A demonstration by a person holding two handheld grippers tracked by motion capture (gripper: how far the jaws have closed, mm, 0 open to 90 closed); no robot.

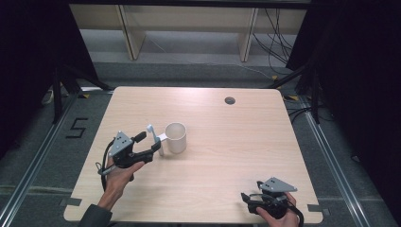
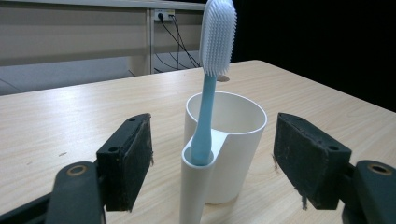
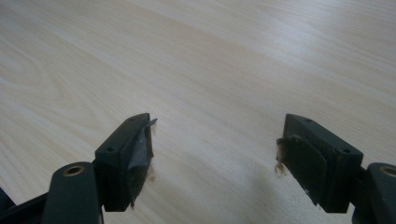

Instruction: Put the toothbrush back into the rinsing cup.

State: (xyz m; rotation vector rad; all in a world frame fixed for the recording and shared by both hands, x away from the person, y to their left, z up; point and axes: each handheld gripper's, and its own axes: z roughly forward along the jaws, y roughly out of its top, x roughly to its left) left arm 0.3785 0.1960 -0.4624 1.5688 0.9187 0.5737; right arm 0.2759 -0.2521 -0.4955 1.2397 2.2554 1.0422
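Just ahead of the spread left gripper, toothbrush upright

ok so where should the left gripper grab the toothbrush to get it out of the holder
Grip the toothbrush on its bare blue handle, between the slot's rim and the bristle head. It stands nearly upright in the narrow side tube of the white cup, so a level approach from the left gripper, whose open jaws already flank it, looks best, followed by a straight upward lift. The bristles are probably too soft to grip.

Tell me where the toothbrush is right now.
The toothbrush stands upright, bristles up, in the side slot of the white cup, on the left half of the table, between the open jaws of the left gripper.
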